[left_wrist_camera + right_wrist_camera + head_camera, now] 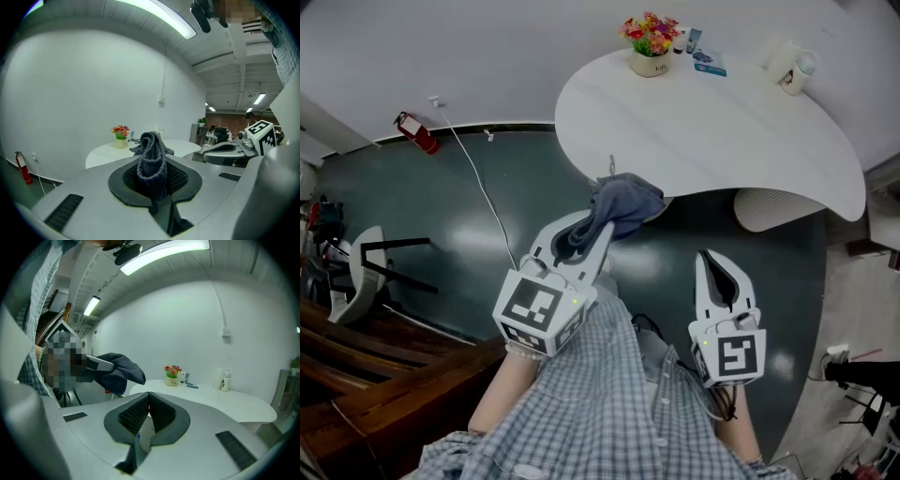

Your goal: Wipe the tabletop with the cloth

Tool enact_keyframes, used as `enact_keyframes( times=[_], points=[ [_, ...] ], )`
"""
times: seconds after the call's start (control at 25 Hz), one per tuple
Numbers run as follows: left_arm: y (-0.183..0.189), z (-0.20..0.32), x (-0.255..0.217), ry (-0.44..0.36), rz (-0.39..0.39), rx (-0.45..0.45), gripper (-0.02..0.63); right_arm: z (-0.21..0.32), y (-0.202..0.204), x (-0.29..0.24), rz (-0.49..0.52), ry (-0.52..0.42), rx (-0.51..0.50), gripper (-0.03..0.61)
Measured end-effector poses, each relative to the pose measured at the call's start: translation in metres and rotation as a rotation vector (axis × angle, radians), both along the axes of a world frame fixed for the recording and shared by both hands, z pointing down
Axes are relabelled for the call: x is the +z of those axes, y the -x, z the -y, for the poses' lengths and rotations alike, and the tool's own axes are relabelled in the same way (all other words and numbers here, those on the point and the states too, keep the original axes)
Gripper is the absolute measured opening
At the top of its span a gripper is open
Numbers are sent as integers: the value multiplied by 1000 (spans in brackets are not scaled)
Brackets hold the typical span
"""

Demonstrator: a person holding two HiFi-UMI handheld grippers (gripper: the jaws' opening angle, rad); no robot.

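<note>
A dark grey cloth (619, 204) is bunched between the jaws of my left gripper (598, 225), which is shut on it. It hangs in the air just off the near edge of the white curved tabletop (712, 131). In the left gripper view the cloth (151, 161) stands folded up between the dark pads. My right gripper (717, 272) is lower and to the right, over the floor, shut with nothing in it. In the right gripper view its pads (161, 412) meet, and the cloth (118, 373) shows at the left, short of the table (225, 401).
At the table's far side stand a pot of flowers (650, 42), small bottles and a blue card (709, 62), and a white bottle and mug (794, 66). A pale chair seat (769, 208) sits under the near edge. A red fire extinguisher (417, 133) and a cable lie on the dark floor.
</note>
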State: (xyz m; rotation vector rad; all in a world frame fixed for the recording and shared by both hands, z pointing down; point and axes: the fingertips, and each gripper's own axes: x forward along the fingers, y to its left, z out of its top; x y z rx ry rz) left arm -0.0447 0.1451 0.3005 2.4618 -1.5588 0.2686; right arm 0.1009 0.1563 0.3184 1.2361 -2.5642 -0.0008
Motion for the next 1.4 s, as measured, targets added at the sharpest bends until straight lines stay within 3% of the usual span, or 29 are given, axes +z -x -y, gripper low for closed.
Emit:
enact_keyframes(
  times=[0.36,0.84,1.16,1.4],
  points=[
    [-22,86,18,70,-26,157,57,58,5,-1,-10,24,91,9],
    [-57,172,53,160,-42,391,57,116,-3,5,-37,75,301,9],
    [-77,196,71,194,-25,571,57,145,0,11,-45,100,440,9],
    [-72,203,76,214,-41,633,57,159,6,13,-61,109,515,9]
  ],
)
